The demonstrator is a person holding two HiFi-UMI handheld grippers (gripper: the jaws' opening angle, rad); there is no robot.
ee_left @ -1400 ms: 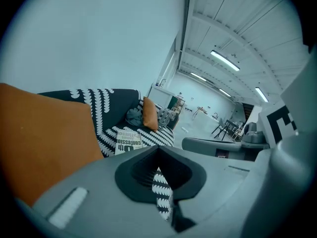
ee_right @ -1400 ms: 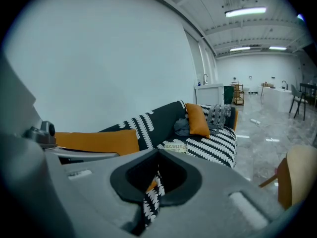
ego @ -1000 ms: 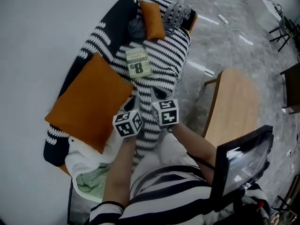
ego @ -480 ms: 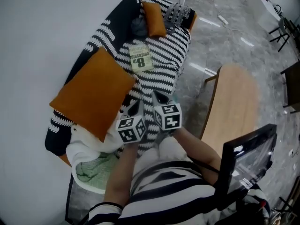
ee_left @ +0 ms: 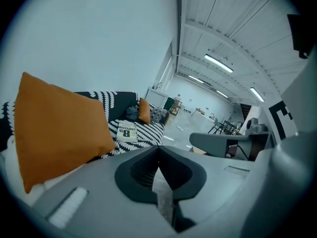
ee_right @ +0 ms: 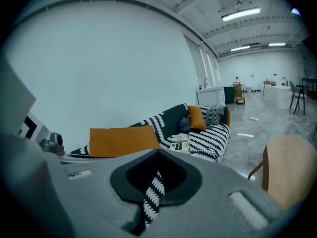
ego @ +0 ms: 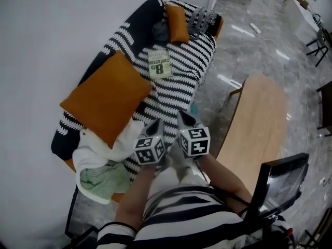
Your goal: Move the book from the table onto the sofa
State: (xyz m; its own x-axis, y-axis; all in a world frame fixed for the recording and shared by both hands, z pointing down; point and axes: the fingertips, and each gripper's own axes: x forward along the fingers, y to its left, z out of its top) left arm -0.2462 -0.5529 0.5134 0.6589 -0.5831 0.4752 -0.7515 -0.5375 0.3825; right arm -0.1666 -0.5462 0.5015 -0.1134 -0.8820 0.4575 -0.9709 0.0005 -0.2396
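Note:
The book [ego: 159,64], pale green with a big "8" on its cover, lies flat on the seat of the black-and-white striped sofa [ego: 181,71]. It also shows small in the left gripper view [ee_left: 128,132] and in the right gripper view [ee_right: 180,143]. Both grippers hover side by side over the sofa's front edge, well short of the book. My left gripper [ego: 156,125] is shut and holds nothing. My right gripper [ego: 184,116] is shut too, with nothing in it. Their marker cubes sit close together just in front of the person's arms.
A large orange cushion [ego: 106,95] leans on the sofa to the left of the book, and a small orange one [ego: 177,23] lies at the far end beside a grey cushion [ego: 203,18]. White and green cloths [ego: 101,173] pile at the near end. A wooden table [ego: 257,121] and a black chair [ego: 280,180] stand to the right.
Both grippers have drawn back together from the sofa toward the person, further from the book. The book has stayed put on the seat.

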